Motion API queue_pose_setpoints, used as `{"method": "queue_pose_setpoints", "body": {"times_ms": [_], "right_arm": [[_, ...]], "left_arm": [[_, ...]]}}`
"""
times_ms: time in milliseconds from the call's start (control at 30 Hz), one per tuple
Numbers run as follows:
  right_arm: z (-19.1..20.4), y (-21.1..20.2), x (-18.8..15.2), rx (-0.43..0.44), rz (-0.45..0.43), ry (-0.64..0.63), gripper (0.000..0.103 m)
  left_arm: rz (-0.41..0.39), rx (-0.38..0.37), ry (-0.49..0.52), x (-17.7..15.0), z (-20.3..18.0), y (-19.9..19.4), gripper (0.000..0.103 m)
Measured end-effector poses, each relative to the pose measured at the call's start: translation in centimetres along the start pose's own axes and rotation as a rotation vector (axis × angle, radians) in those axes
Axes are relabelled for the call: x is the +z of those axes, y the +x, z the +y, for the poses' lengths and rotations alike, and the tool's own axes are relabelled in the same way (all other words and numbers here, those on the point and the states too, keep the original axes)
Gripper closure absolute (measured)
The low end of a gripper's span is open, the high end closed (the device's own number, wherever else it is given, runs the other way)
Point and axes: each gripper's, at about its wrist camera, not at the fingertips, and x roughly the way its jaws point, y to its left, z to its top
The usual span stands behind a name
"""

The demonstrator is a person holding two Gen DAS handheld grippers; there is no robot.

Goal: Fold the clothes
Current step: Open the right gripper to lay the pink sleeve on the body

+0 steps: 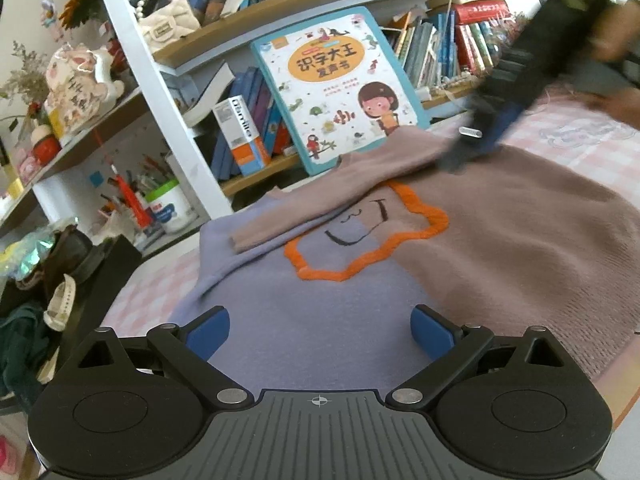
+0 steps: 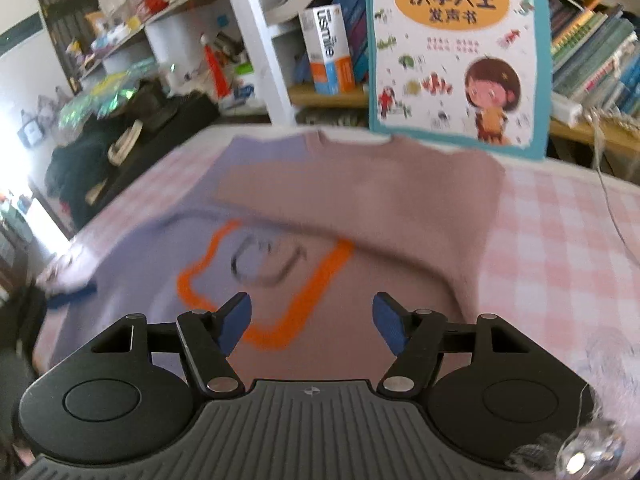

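A knit sweater (image 1: 500, 232), lilac on one half and dusty pink on the other, lies flat on a pink checked cloth (image 2: 560, 240). On its chest is an orange outlined shape (image 1: 400, 256) with a drawn face inside. One pink sleeve (image 1: 320, 200) lies folded across the chest. My left gripper (image 1: 320, 332) stands open over the lilac lower part with nothing between its fingers. My right gripper (image 2: 312, 324) is open above the sweater's middle, with only cloth below it. In the left wrist view the right gripper (image 1: 468, 148) appears blurred near the sweater's far shoulder, held by a hand.
A large children's book (image 2: 456, 48) leans upright just behind the sweater's collar, against shelves full of books (image 1: 440, 48). A white shelf post (image 1: 160, 92) and pen pots (image 1: 168, 208) stand to the left. Dark clutter (image 2: 100, 152) sits beside the table's left edge.
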Motion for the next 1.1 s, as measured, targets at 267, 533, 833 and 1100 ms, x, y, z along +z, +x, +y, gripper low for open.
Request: {"method": "queue_pose_setpoints", "body": {"times_ms": [267,533,833,1100], "right_arm": [[-0.4,-4.3,-6.2,-0.073,0.024,-0.039,0.038],[-1.0,-6.9,-10.0,-0.103,0.063,-0.012,0.040],[-1.1,-8.6,-11.2,-0.071,0.056,0.058,0.060],[-1.8,-8.7,-11.2,0.014,0.051,0.177,0.074]], "left_arm": [[0.011,-0.064,-0.016,0.0,0.4,0.3,0.004],[0.054,-0.056,-0.031,-0.7,3.0,-0.8,0.004],[0.144,-0.013,-0.255,-2.4,9.1,-3.7,0.005],[0.228,-0.098,-0.511,-5.2,12.5,-3.4,0.042]]}}
